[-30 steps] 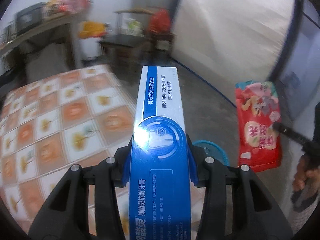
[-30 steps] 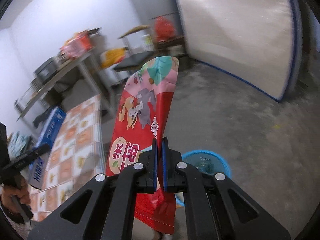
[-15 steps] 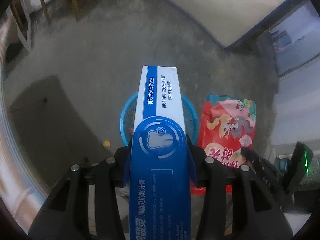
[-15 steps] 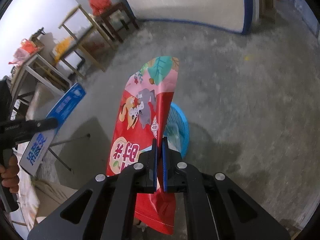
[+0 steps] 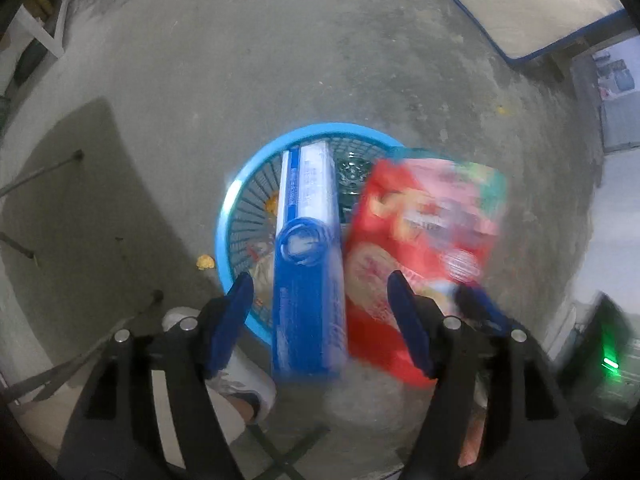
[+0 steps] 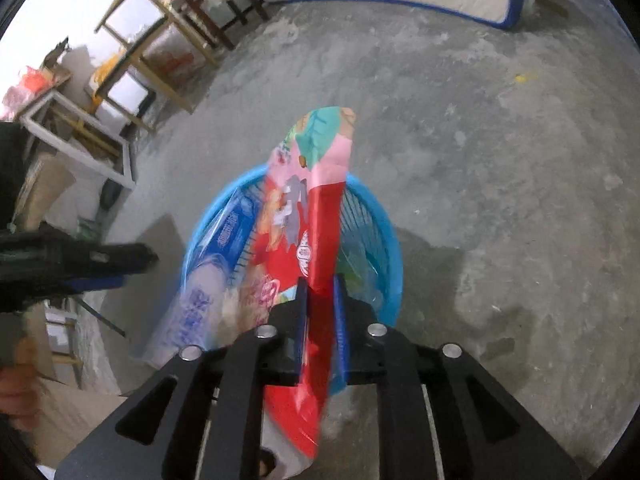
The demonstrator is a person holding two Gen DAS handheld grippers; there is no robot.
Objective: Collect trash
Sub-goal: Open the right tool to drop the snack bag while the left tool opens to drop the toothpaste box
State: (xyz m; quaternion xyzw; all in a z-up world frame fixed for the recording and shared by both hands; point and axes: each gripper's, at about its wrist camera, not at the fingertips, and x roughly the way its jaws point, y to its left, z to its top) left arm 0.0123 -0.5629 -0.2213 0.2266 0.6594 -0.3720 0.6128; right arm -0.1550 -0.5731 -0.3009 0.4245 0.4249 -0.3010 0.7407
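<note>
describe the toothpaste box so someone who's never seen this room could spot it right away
Find the round blue slatted basket on the grey concrete floor. The toothpaste box is the long, narrow carton over its opening, between the spread fingers of the left gripper, whose jaws have just been opening. Unlike the red snack bag beside it, it is stiff, straight-edged and blue and white.

a bright blue round plastic basket (image 5: 224,216) with slatted, grille-like walls sits on a mottled grey concrete floor (image 5: 280,60). a long cardboard box (image 5: 308,264) is deep blue at one end, white at the other, with a white ring emblem. a glossy red snack bag (image 6: 316,216) carries pink and teal patches, cartoon figures and a cream oval. a yellow scrap (image 5: 205,261) lies beside the basket.
</note>
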